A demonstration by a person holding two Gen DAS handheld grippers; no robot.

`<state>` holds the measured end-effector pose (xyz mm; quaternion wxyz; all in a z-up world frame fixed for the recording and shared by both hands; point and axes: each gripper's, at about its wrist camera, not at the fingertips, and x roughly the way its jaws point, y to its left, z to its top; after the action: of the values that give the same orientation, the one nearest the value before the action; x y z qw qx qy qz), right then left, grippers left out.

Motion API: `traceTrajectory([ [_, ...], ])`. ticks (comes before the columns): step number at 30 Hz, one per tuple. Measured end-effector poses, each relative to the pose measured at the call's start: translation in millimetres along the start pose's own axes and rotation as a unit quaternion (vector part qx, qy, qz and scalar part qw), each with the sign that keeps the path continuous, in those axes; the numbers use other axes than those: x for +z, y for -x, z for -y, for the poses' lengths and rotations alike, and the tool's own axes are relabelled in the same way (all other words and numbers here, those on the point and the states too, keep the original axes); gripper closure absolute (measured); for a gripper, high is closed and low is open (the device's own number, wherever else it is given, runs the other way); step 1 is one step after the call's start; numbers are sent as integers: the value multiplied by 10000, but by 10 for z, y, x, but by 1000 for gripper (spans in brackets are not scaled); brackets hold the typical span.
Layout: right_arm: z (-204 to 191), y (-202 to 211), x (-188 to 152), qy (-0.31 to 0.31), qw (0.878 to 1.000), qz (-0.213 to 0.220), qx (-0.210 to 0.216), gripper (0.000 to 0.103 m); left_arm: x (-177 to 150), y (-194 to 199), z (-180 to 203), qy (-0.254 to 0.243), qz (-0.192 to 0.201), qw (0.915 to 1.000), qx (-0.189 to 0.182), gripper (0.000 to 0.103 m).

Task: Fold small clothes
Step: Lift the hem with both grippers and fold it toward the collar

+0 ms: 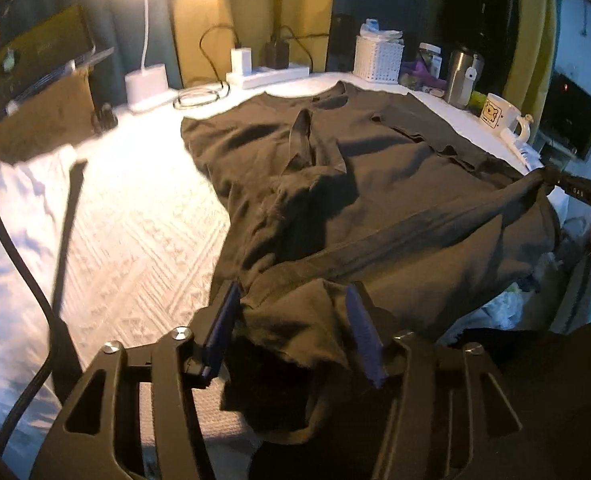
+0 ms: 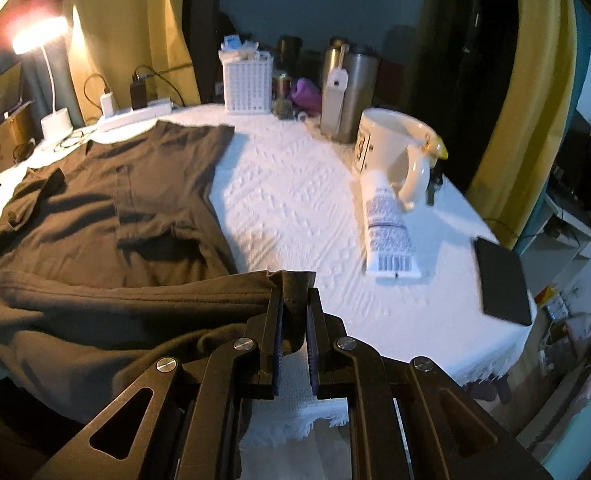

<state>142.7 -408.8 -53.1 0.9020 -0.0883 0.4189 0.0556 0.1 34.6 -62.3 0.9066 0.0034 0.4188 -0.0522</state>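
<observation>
A dark brown T-shirt [image 1: 375,184] lies spread on the white textured tablecloth [image 1: 135,220], collar at the far end, with wrinkles in the middle. My left gripper [image 1: 295,300] stands open with the shirt's near hem corner bunched loosely between its blue pads [image 1: 361,328]. My right gripper [image 2: 294,292] is shut on the other hem corner of the shirt [image 2: 115,200], at the table's near side; it also shows in the left wrist view [image 1: 551,178], pulling the hem taut.
A lit white lamp [image 1: 145,84], a power strip with chargers [image 1: 267,74], a white basket [image 2: 247,80], a steel tumbler [image 2: 345,92], a cream mug [image 2: 395,144], a white tube [image 2: 387,228] and a black case [image 2: 503,280] stand around the shirt. The table edge is close on the right.
</observation>
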Motion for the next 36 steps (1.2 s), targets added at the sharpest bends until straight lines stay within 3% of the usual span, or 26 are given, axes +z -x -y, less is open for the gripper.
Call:
traceTrajectory([
  [1,6,-21,-14,-11,10000,-18,7,93,4,-4,10,-37,-38,10000,40,89],
  [2,13,-33,-21,-34,10000,-21,20,93,8,3,10,-48,-46,10000,73,96],
  [17,-56,424,413,106,9968,787,-56,93,319,492,-45,14,981,9945,370,98],
  [36,-251,377,1047,325,9935,1089,29,93,798,320,-371,289,1305,9896,526,98],
])
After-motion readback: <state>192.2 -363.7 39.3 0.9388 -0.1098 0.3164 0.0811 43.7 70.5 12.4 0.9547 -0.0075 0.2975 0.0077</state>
